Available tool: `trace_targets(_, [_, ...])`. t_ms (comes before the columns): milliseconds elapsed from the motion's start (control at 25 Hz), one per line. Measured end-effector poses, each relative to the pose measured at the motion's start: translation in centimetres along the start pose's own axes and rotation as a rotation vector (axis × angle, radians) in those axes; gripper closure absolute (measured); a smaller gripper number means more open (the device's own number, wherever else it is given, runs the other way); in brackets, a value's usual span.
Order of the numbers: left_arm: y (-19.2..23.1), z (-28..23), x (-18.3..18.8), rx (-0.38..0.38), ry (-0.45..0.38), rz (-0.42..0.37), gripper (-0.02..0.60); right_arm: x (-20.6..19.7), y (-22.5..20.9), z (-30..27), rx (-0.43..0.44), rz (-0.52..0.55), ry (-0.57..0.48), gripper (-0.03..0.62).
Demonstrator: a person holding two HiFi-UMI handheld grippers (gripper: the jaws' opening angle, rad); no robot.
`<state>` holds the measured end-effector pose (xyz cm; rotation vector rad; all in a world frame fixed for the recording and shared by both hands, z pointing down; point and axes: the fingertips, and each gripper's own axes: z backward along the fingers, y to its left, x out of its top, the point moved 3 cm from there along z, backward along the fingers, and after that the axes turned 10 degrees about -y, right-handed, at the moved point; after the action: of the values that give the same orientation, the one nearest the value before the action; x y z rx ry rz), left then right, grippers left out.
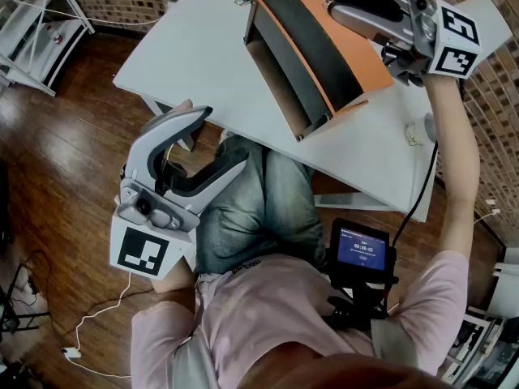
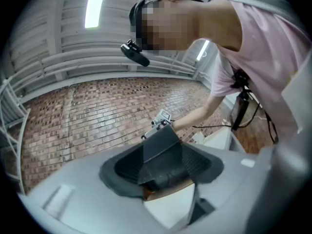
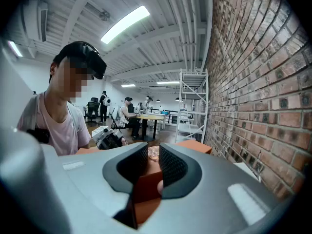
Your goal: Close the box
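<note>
An orange box (image 1: 334, 45) with a dark grey inside lies tilted on the white table (image 1: 195, 47), its lid standing open. My right gripper (image 1: 350, 13) is at the box's upper edge. In the right gripper view an orange panel of the box (image 3: 145, 191) sits clamped between the pads of that gripper (image 3: 150, 165). My left gripper (image 1: 217, 143) hangs low over the person's lap, short of the table's near edge, jaws wide open and empty. In the left gripper view the gripper (image 2: 165, 165) looks up at the box's grey panel (image 2: 162, 144) from afar.
A small screen (image 1: 362, 248) is mounted at the person's chest, with a cable running up to the table. A white rack (image 1: 36, 31) stands at the far left on the wooden floor. White cords (image 1: 85, 327) lie on the floor. A brick wall lies beyond the table.
</note>
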<state>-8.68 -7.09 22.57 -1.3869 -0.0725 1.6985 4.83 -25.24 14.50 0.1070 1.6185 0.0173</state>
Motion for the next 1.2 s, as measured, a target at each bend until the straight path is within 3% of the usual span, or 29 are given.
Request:
trace_targets(80, [0.3,-1.0,-0.5,0.025,-0.025,0.038,0.328,-0.1,0.1,0.0,-0.006,0.012,0.017,0.522])
trace_targets(160, [0.0,-2.0,-2.4,0.041,0.024,0.125,0.384,0.0,0.0,0.0,-0.010,0.026,0.027,0.522])
trace_targets(200, [-0.6,-2.5,-4.4,0.042,0.098,0.203,0.427,0.2,0.0,-0.1,-0.011,0.033,0.029,0.522])
trace_targets(280, [-2.1,-3.6,-9.1,0.005,0.271,0.343,0.437,0.3,0.0,-0.1,-0.012,0.040,0.030,0.522])
trace_targets(400, [-3.4,-6.3,-13.6,-0.105,0.423,0.365,0.440,0.2,0.1,-0.1,-0.019,0.043,0.033,0.522])
trace_targets(440, [-3.2,-7.0,-14.2,-0.106,0.474,0.400,0.465,0.2,0.2,-0.2,-0.020,0.038,0.030,0.522])
trace_targets(480, [-2.9,-7.7,-14.4,-0.095,0.516,0.456,0.548,0.2,0.2,-0.2,-0.019,0.031,0.024,0.522])
trace_targets(560, [-2.7,-9.0,-14.7,-0.107,0.595,0.546,0.577,0.4,0.2,-0.3,-0.017,0.027,0.015,0.522])
trace_targets(600, [-3.1,-9.6,-15.5,-0.136,0.660,0.528,0.577,0.4,0.2,-0.3,-0.017,0.030,0.014,0.522])
trace_targets(680, [-4.4,-10.6,-17.3,-0.205,0.786,0.402,0.577,0.4,0.3,-0.4,-0.014,0.035,0.017,0.522])
trace_targets(760, [-5.4,-11.8,-18.0,-0.238,0.825,0.300,0.577,0.4,0.5,-0.5,-0.008,0.040,0.014,0.521])
trace_targets(840, [-5.1,-13.0,-17.8,-0.195,0.786,0.244,0.577,0.7,0.7,-0.4,-0.008,0.038,-0.015,0.522])
trace_targets(960, [-3.8,-14.2,-16.8,-0.100,0.670,0.272,0.577,1.4,0.9,0.8,-0.011,0.027,-0.072,0.520])
trace_targets(1120, [-1.8,-15.0,-16.4,-0.074,0.657,0.232,0.577,1.6,0.5,1.8,-0.020,0.065,-0.057,0.520])
trace_targets(1200, [-0.9,-15.7,-16.0,-0.066,0.634,0.249,0.575,2.3,-0.2,2.0,-0.031,0.056,-0.075,0.519])
